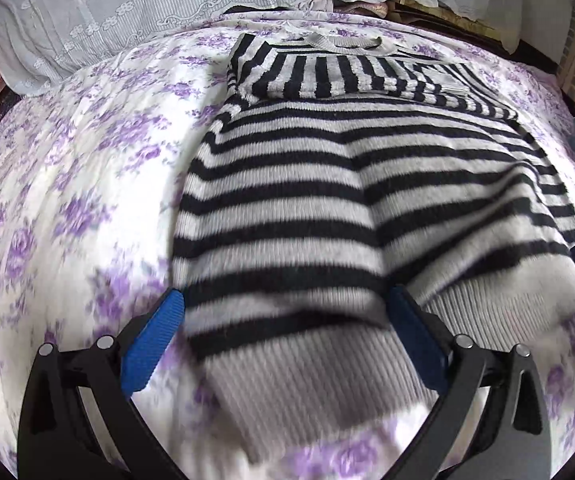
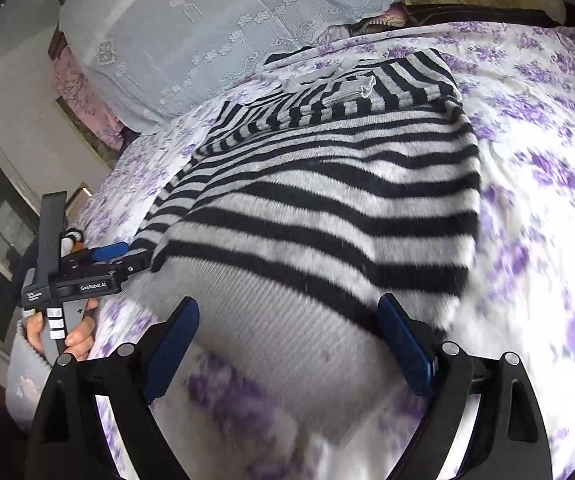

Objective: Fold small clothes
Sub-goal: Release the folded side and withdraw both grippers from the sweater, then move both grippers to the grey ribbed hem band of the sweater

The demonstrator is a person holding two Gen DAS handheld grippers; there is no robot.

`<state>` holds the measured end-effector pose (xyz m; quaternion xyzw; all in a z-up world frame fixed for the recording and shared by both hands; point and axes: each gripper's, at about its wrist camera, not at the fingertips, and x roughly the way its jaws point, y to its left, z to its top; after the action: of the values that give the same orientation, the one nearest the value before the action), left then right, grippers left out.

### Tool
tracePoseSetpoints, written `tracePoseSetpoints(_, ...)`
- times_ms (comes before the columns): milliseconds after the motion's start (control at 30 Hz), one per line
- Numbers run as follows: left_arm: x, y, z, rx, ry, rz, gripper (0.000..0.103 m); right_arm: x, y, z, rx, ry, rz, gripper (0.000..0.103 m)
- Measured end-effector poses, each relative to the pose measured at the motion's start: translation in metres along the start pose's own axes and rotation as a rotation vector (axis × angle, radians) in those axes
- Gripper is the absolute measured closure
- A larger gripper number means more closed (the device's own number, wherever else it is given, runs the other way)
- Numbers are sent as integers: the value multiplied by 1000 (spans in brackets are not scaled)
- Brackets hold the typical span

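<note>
Striped sweater [image 1: 327, 184] lies lengthwise, collar far, hem near; left gripper [image 1: 283, 320] and right gripper [image 2: 287, 328] both spread, empty.

A black-and-white striped sweater [image 1: 327, 184] lay flat on the floral bed [image 1: 67, 200], sleeves folded across its chest, ribbed hem nearest.

Near sweater [image 1: 295, 216] hem motion-blurred
</note>
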<state>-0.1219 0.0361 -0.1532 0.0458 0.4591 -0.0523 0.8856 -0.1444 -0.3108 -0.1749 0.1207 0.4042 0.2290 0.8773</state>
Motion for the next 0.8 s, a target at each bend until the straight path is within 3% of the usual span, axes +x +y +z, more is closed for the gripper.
tracePoseSetpoints(67,-5,2,-7,12,23,-16,4,-12,4,-3,-20,-9,-22,12)
tracePoseSetpoints(200,-18,-7,-9,79,-13,87,4,-16,32,-2,-182,39,-81,12)
tracePoseSetpoints(300,-27,-5,-13,91,-47,124,4,-31,17,-9,-108,37,-68,13)
tracePoseSetpoints(400,-32,14,-14,23,-43,82,4,-50,-7,-20,10,0,-77,13)
tracePoseSetpoints(500,-25,38,-15,-70,3,-20,4,-50,-22,-32,114,-5,3,16)
tracePoseSetpoints(533,-12,45,-15,-103,60,-67,4,-42,-25,-33,149,-6,29,21)
tracePoseSetpoints(600,2,43,-13,-112,92,-63,4,-28,-22,-30,147,-35,26,29)
tracePoseSetpoints(633,1,39,-12,-99,86,-52,4,-21,-19,-25,140,-35,28,48)
tracePoseSetpoints(667,0,33,-11,-79,82,-61,7,-16,-19,-22,154,-27,37,76)
tracePoseSetpoints(700,-3,29,-11,-65,71,-90,15,-11,-21,-19,183,-21,53,87)
tracePoseSetpoints(767,-12,26,-13,-54,51,-98,44,-17,-18,-16,192,-46,52,94)
tracePoseSetpoints(800,-15,26,-14,-52,47,-100,50,-25,-13,-16,163,-63,47,95)
